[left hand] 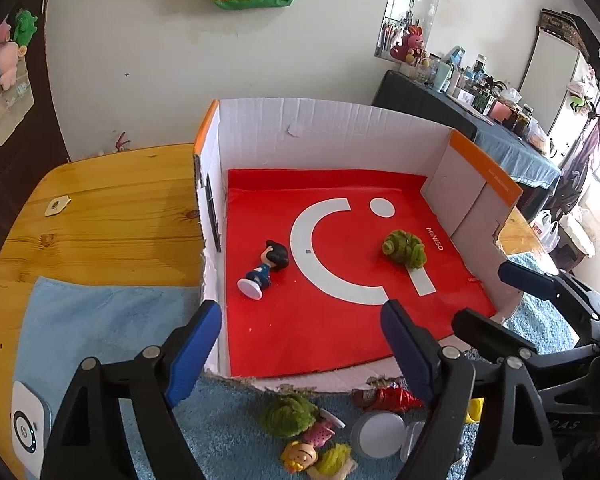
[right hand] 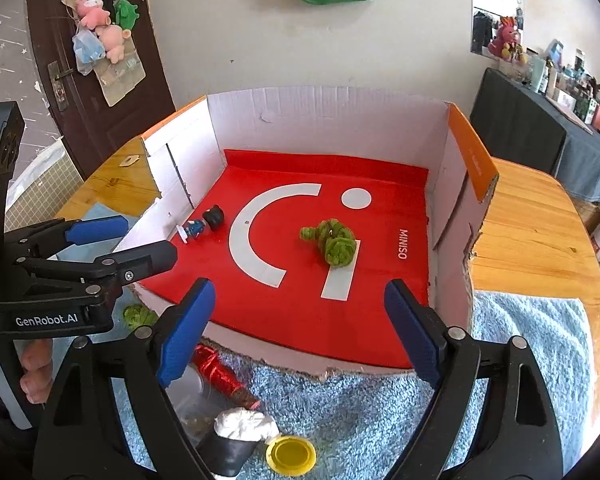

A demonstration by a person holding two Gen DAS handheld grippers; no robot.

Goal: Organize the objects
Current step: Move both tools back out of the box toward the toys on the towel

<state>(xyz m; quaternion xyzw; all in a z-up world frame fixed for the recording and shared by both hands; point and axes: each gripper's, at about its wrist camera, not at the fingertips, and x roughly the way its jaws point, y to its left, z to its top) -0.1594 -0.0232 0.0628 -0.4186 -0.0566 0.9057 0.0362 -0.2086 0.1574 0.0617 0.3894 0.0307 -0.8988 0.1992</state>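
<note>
Boy figurine (left hand: 263, 271) is lying on its side on the box's red liner (left hand: 340, 320), near the left wall. Green fuzzy toy (left hand: 403, 249) is sitting right of the white arc, apart from it.

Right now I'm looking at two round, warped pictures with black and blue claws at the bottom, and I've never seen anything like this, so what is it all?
Those claws are hand-held grippers, one in each of a person's hands, each with a wide-angle camera looking along its two fingers. One picture comes from the left gripper, the other from the right gripper; each also catches the other at its edge. Both stand open and hold nothing.

Ahead is a cut-down cardboard box on a wooden table, lined with a red Miniso bag. In it lie a toppled dark-haired figurine and a green fuzzy toy. Still outside, on a blue towel, wait more small toys, a red foil-wrapped piece and a yellow lid.
</note>
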